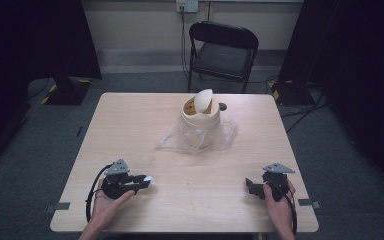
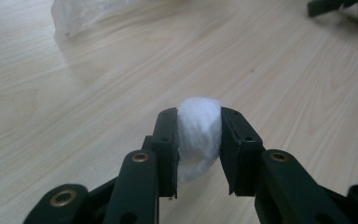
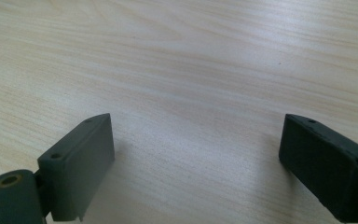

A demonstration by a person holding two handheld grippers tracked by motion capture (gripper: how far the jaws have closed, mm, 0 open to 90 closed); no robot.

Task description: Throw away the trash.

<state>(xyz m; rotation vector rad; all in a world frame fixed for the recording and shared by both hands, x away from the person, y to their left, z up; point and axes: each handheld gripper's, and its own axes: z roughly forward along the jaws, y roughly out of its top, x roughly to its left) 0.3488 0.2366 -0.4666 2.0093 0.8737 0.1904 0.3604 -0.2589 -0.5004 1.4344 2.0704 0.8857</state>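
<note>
the small swing-lid bin (image 1: 200, 117) stands past the middle of the table (image 1: 130, 125), its cream lid (image 1: 203, 100) tipped up on edge so the mouth looks partly open, and a clear plastic bag (image 1: 180, 140) is bunched round its foot; everything below is placed from that bin; the left gripper (image 1: 147, 182) sits on the person's side of the bin and off to its left, near the table's front edge, and its jaws are pressed together on a white cotton ball (image 2: 198, 133), which bulges out above and below the black pads (image 2: 166, 140); the ball is roundish, with no long axis to speak of, so its turn in the jaws should matter little; the right gripper (image 1: 252, 187) is also on the person's side of the bin, off to its right, with its jaws spread wide over bare wood and nothing between them; the relation that counts: the bin lies ahead of the loaded left gripper and to its right, well apart from it, and the mouth is raised above the table; judging by this, the ball would have to travel forward, rightward and up over the rim; the left gripper carries it, so it seems the one to go.
</note>
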